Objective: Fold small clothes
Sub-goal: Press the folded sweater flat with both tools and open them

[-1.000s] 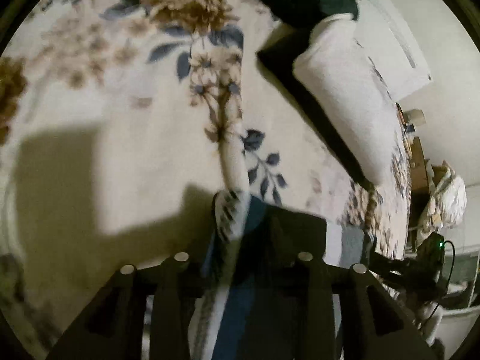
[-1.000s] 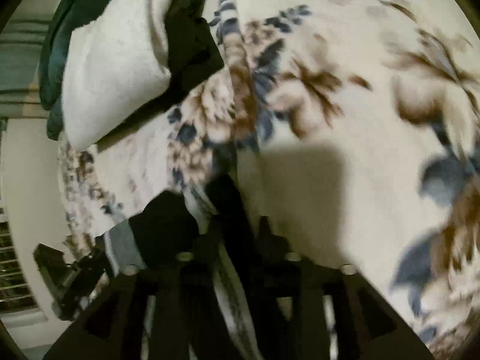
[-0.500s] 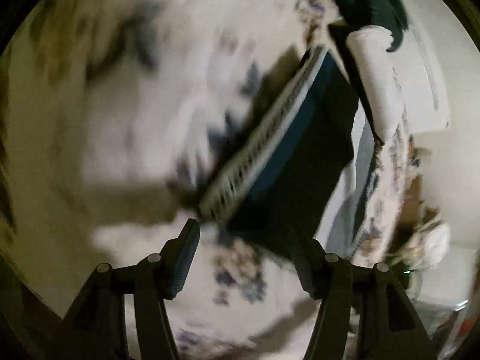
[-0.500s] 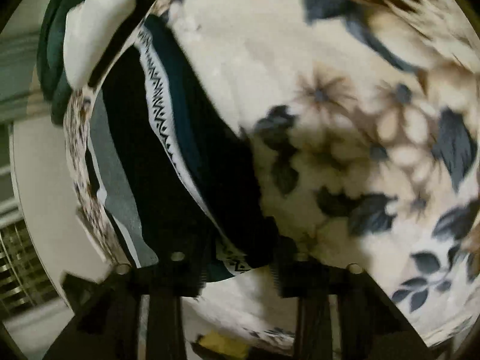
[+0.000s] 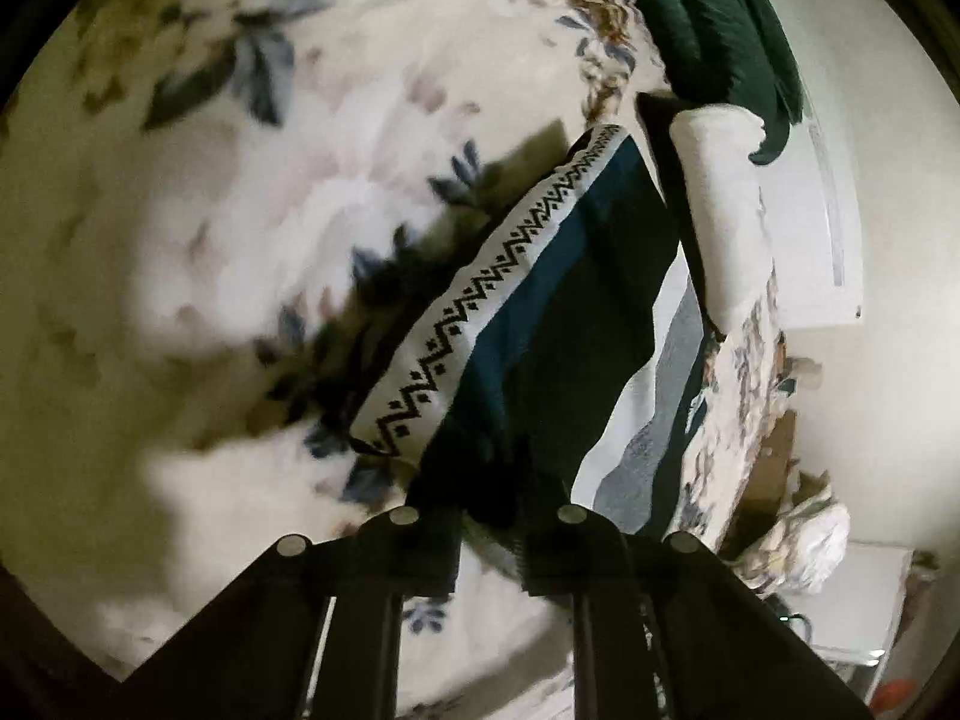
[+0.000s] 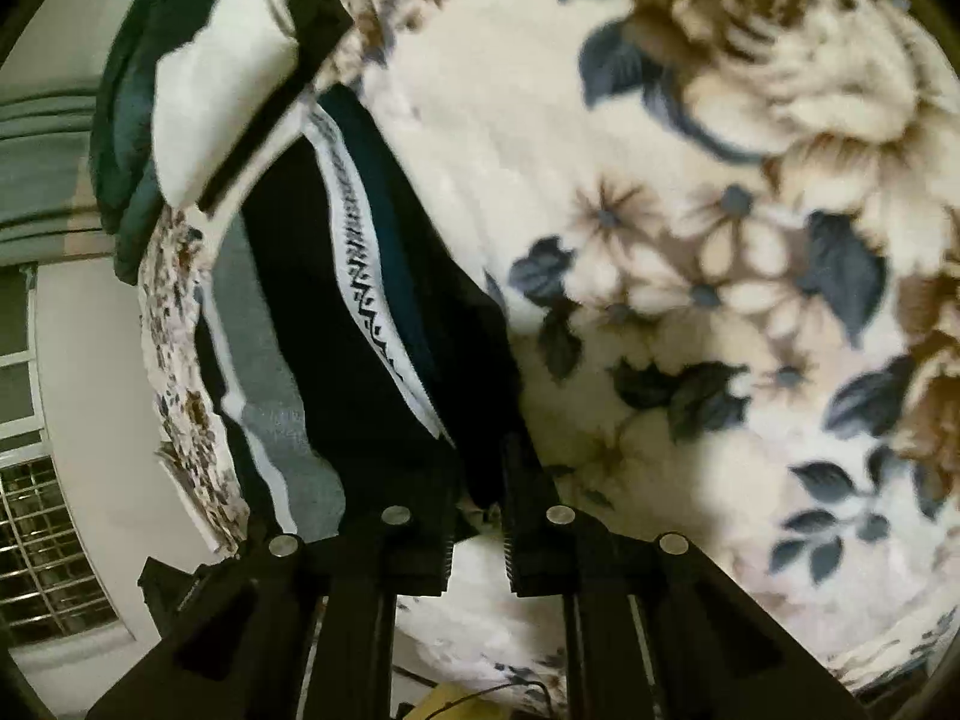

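A small dark garment (image 5: 558, 324) with a teal stripe, a white zigzag band and grey-and-white stripes lies on the floral blanket (image 5: 240, 240). It also shows in the right wrist view (image 6: 336, 324). My left gripper (image 5: 489, 531) has its fingers close around the garment's near dark edge, a small gap between them. My right gripper (image 6: 477, 513) has its fingers close around the garment's near corner in the same way. Dark cloth sits between both pairs of fingers.
A white folded cloth (image 5: 720, 204) and a dark green one (image 5: 714, 18) lie beyond the garment, near the bed's edge. The white wall (image 5: 870, 240) is past them. A window grille (image 6: 42, 540) shows at the left of the right wrist view.
Both grippers pulled back, so the garment now lies spread ahead of them. The left fingers, wide apart half a second ago, have closed in on the garment's near edge.
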Demonstrator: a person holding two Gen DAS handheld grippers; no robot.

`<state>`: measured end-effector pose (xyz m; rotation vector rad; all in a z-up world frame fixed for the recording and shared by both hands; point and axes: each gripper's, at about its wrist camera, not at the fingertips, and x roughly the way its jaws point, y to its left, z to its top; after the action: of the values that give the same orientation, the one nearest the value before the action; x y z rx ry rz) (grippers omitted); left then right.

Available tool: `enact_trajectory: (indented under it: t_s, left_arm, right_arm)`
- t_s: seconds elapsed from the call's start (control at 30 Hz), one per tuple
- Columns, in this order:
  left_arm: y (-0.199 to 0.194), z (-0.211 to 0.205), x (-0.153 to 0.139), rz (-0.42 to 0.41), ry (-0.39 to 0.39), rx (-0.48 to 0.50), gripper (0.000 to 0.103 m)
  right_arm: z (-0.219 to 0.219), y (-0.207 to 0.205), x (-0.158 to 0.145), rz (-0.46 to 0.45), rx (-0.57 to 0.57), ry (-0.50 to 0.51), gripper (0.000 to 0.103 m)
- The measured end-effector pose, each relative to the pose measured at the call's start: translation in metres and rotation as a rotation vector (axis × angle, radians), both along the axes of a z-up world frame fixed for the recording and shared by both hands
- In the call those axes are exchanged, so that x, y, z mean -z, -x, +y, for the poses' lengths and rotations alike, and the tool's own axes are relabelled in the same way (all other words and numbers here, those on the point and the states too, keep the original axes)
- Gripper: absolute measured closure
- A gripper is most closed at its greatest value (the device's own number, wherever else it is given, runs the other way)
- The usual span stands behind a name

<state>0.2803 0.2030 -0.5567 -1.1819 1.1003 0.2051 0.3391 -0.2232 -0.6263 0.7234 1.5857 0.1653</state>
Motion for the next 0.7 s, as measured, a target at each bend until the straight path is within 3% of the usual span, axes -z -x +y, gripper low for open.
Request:
enact_trajectory:
  t_s: [0.13,0.23,0.33,0.53,0.67,0.7]
  left_arm:
    - [-0.004,0.004,0.009,0.033,-0.051,0.063,0.093]
    - [-0.007,0.002,0.026,0.073,-0.075,0.108,0.092]
    - [-0.010,-0.003,0.023,0.094,-0.109,0.165,0.089]
    - [-0.021,-0.036,-0.018,0.147,-0.403,0.374,0.088]
    - [-0.025,-0.063,-0.040,0.181,-0.579,0.474,0.087]
    - [-0.026,-0.067,-0.044,0.182,-0.612,0.487,0.082]
  right_arm:
    - [-0.002,0.007,-0.014,0.004,-0.020,0.010,0.091]
    - [0.006,0.013,0.002,0.056,-0.065,0.053,0.091]
    - [0.011,0.015,0.022,0.078,-0.094,0.084,0.091]
    - [0.030,0.010,0.030,0.067,-0.180,0.163,0.088]
    - [0.044,0.006,0.024,0.049,-0.254,0.205,0.061]
    - [0.046,0.005,0.021,0.042,-0.257,0.208,0.056]
